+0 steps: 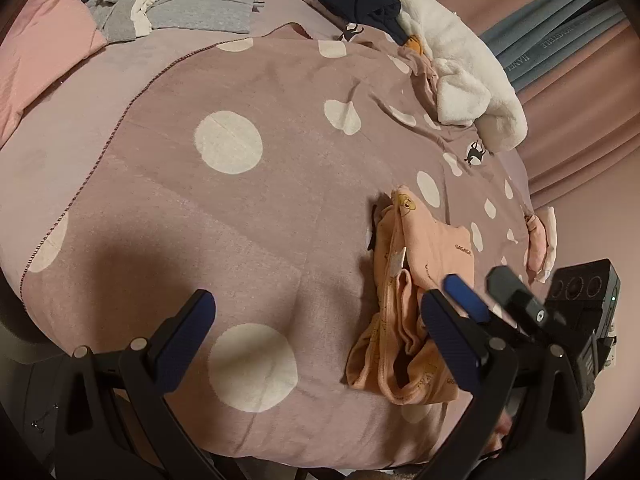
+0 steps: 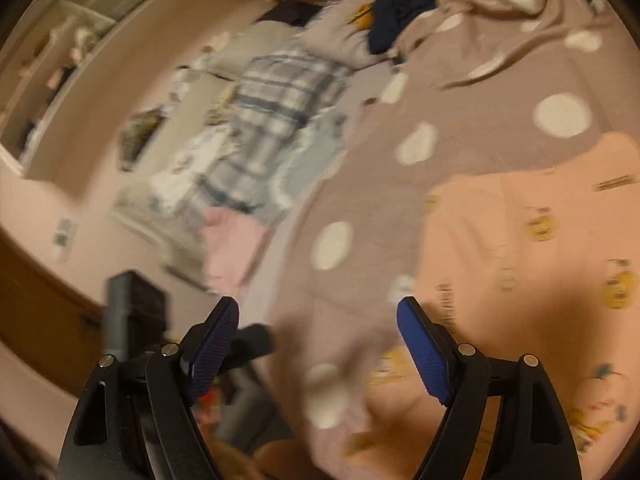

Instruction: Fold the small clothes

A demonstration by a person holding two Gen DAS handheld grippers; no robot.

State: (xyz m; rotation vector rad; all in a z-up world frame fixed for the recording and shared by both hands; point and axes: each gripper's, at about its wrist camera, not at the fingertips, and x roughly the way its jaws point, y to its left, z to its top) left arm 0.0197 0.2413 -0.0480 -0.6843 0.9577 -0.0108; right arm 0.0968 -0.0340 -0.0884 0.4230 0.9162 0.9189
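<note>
A bed (image 1: 80,128) fills the scene, covered by a mauve blanket with white dots (image 1: 248,208); pink curtains (image 1: 568,80) hang at the far right, with a grey-blue fabric panel beside them.

The left tool (image 1: 320,308) stands spread over the near part of the blanket, nothing between its pads. The peach garment (image 1: 404,312), printed with small yellow figures, lies crumpled on the blanket just to its right, its near edge passing behind the right-hand finger. The right tool (image 1: 484,284) shows at the near right of this view, above the garment's right side, its fingers apart and empty.

The right wrist view is blurred. It shows the right tool (image 2: 318,312) spread wide with nothing in it, and the peach garment (image 2: 520,248) spread flatter at its right. Only this view shows a pale wall (image 2: 100,92) with shelving at far left and a plaid pillow (image 2: 276,96) beside the bed.

At the far end lie a grey and white garment heap (image 1: 176,4), a navy cloth (image 1: 360,4) and a white fluffy toy (image 1: 460,60). A small pink and white bundle (image 1: 540,240) sits at the right edge of the bed.
</note>
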